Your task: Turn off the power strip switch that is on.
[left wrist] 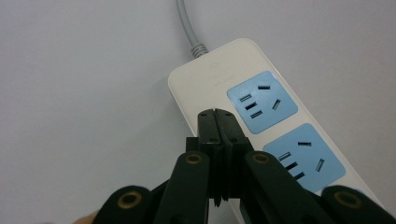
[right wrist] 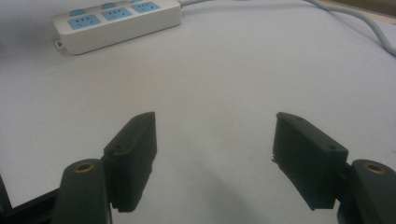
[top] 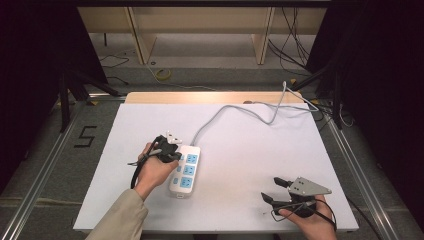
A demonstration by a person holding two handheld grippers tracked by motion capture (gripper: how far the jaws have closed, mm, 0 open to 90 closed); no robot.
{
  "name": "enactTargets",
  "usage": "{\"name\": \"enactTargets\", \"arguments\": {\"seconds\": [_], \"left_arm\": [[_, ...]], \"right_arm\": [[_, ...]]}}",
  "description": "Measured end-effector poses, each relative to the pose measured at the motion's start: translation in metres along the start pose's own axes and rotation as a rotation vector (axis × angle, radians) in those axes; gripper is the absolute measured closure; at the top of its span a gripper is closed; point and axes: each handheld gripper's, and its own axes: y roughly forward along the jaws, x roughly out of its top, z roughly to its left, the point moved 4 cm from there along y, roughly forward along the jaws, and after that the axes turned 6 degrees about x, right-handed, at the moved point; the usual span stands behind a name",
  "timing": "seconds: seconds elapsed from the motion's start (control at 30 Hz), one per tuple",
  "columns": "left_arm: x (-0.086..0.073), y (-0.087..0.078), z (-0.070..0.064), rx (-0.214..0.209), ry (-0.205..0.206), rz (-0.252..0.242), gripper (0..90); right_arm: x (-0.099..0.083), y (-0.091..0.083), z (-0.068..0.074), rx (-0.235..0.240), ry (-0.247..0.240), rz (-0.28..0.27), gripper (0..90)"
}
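We have the white power strip lying on the white table, left of its middle, with its grey cable running off from the far end toward the back right edge. Its three blue socket faces are all empty; no plug sits in any of them.

In the left gripper view, our left gripper has its jaws clenched together, nothing between them, and the closed tip rests on or just above the strip's white top, on the edge beside the blue socket nearest the cable. We cannot tell whether the tip actually touches the plastic. From the high view the left gripper sits over the strip's far-left corner, near where the cable enters.

We judge that the work in hand is pushing or steadying the strip with a closed tip, rather than picking it up. If the aim is to shift or straighten the strip, it looks barely begun: the strip lies at a slant and the cable is slack.

Our right gripper waits near the table's front right, well apart from the strip. In the right gripper view its jaws stand wide apart with bare table between them, and the strip shows far off at the top left. It has no part in the work yet.
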Motion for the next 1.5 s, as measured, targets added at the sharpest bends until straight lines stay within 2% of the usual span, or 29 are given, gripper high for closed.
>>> {"name": "enactTargets", "arguments": {"seconds": [0.93, 1.5], "left_arm": [[0.007, 0.013, -0.003, 0.003, 0.011, 0.019, 89.5], [0.011, 0.017, -0.006, 0.017, 0.018, 0.050, 89.6]], "right_arm": [[0.000, 0.000, 0.000, 0.001, -0.001, 0.000, 31.4], [0.000, 0.000, 0.000, 0.003, -0.001, 0.001, 31.4]]}}
